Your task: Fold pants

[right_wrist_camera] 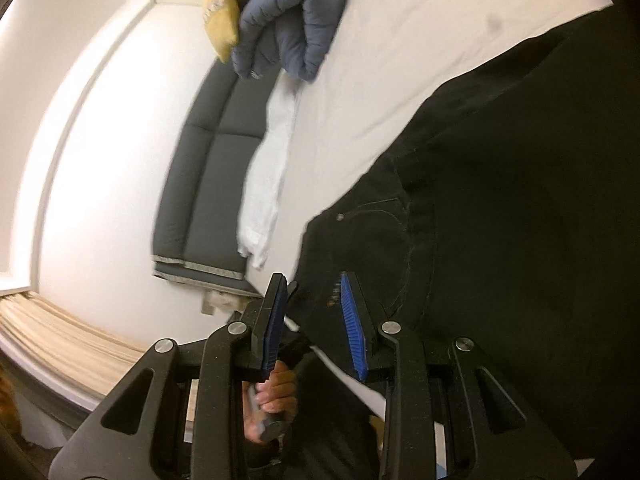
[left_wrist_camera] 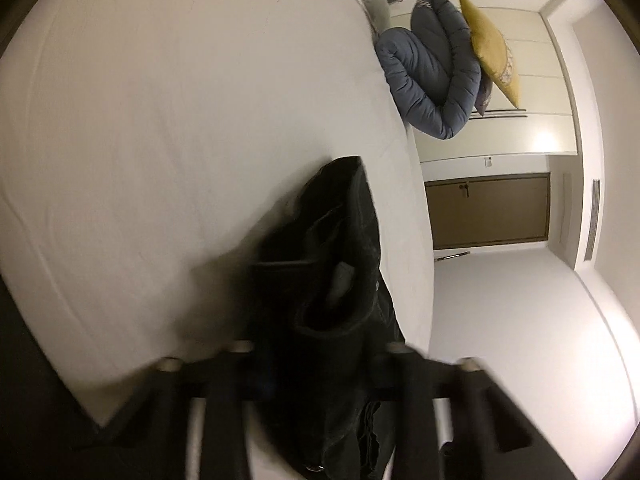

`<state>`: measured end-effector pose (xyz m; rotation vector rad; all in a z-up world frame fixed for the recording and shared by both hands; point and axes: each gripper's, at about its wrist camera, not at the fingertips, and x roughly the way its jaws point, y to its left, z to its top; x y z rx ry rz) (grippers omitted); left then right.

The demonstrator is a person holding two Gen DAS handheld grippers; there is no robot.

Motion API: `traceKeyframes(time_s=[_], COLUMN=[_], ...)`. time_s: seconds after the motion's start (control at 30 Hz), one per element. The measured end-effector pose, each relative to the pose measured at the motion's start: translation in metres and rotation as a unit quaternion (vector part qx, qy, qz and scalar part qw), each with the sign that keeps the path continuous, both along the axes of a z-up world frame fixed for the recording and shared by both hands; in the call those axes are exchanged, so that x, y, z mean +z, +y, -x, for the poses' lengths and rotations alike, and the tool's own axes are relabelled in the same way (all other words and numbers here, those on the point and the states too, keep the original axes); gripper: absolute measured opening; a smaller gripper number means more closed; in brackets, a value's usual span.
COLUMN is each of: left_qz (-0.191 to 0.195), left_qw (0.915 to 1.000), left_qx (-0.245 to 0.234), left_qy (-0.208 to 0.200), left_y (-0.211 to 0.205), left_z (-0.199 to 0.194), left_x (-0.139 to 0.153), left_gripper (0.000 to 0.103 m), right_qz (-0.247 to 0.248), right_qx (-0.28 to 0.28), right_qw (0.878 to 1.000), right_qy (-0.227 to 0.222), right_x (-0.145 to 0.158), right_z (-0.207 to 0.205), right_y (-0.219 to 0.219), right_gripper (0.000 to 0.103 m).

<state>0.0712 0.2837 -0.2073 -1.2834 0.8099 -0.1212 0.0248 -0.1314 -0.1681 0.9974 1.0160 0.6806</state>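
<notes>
A: Two grippers work one pair of black pants (right_wrist_camera: 500, 208) on a white bed (left_wrist_camera: 160, 140). Where is the garment?

B: Its broad part lies on the sheet and its waist end hangs toward the bed's near edge. In the left wrist view a bunch of waistband and pocket fabric fills the space between the fingers of the left gripper (left_wrist_camera: 320, 364), so I judge it clamped on the cloth, though blur hides the pads themselves.

A: And the other claw?

B: The right gripper (right_wrist_camera: 312, 320) stands wide, blue pads (right_wrist_camera: 352, 332) well apart, with the waist edge just ahead of them and not pinched.

A: Orientation?

B: The long axis runs from the waist, near both grippers, away across the mattress toward the far side; the leg ends pass out of view, so the hems cannot be placed.

A: Likely failures?

B: A one-sided hold could let the free waist corner sag, so the fold would go askew. A shallow bite by the right gripper might catch one layer only. Dragging could also wrinkle the sheet. The rolled blue duvet (right_wrist_camera: 292, 28) and yellow cushion (right_wrist_camera: 220, 12) sit well apart, posing no hazard.
</notes>
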Motion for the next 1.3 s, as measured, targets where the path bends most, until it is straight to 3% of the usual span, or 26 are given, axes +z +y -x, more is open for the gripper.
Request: traceKeyframes(time_s=[0.2,0.27,0.33,0.37,0.43,0.53,0.63,0.7,0.77,0.9,1.07,1.13,1.23,1.3], left_qz=[-0.028,-0.041,-0.059,-0.071,-0.093,-0.126,-0.157,-0.181,-0.213,-0.278,-0.368,-0.38,-0.41,-0.419], left_qw=[0.9995,0.9989,0.9978,0.9969,0.9946,0.9899,0.9838,0.9777,0.9674,0.9373,0.8705,0.8541,0.821,0.8072], left_qx=[-0.002,-0.004,-0.009,-0.012,-0.02,-0.035,-0.051,-0.066,-0.091,-0.157,-0.273,-0.305,-0.353,-0.372], left_qy=[-0.013,-0.021,-0.029,-0.033,-0.04,-0.055,-0.07,-0.083,-0.101,-0.14,-0.179,-0.181,-0.183,-0.185], left_y=[-0.005,-0.009,-0.013,-0.016,-0.022,-0.033,-0.047,-0.059,-0.079,-0.139,-0.254,-0.288,-0.331,-0.347], left_z=[0.002,0.001,-0.001,-0.002,-0.005,-0.011,-0.017,-0.022,-0.026,-0.035,-0.029,-0.021,-0.008,-0.002], left_x=[0.015,0.024,0.034,0.04,0.051,0.07,0.093,0.108,0.129,0.163,0.166,0.155,0.139,0.133], left_gripper=[0.018,0.017,0.017,0.017,0.017,0.017,0.017,0.017,0.017,0.017,0.017,0.017,0.017,0.017], right_qz=[0.008,0.03,0.094,0.075,0.041,0.052,0.047,0.04,0.031,0.003,-0.002,0.003,-0.01,0.007], right_qx=[0.011,0.013,0.021,0.004,-0.02,-0.016,-0.026,-0.039,-0.051,-0.04,-0.018,-0.014,-0.01,-0.006], right_qw=[1.0,0.998,0.989,0.99,0.993,0.994,0.994,0.995,0.997,0.998,1.0,1.0,1.0,1.0], right_qy=[0.018,0.052,0.11,0.117,0.105,0.09,0.093,0.081,0.052,0.039,0.013,0.008,-0.006,-0.006], right_x=[-0.006,-0.024,-0.054,-0.069,-0.071,-0.063,-0.052,-0.041,-0.022,0.0,0.03,0.04,0.056,0.06], right_z=[-0.025,-0.036,-0.041,-0.039,-0.033,-0.028,-0.024,-0.021,-0.016,-0.014,-0.014,-0.016,-0.013,-0.009], right_y=[0.014,0.021,0.028,0.024,0.016,0.016,0.01,0.003,-0.011,-0.042,-0.089,-0.104,-0.127,-0.13], right_gripper=[0.027,0.027,0.027,0.024,0.021,0.021,0.027,0.056,0.07,0.073,0.073,0.073,0.075,0.081])
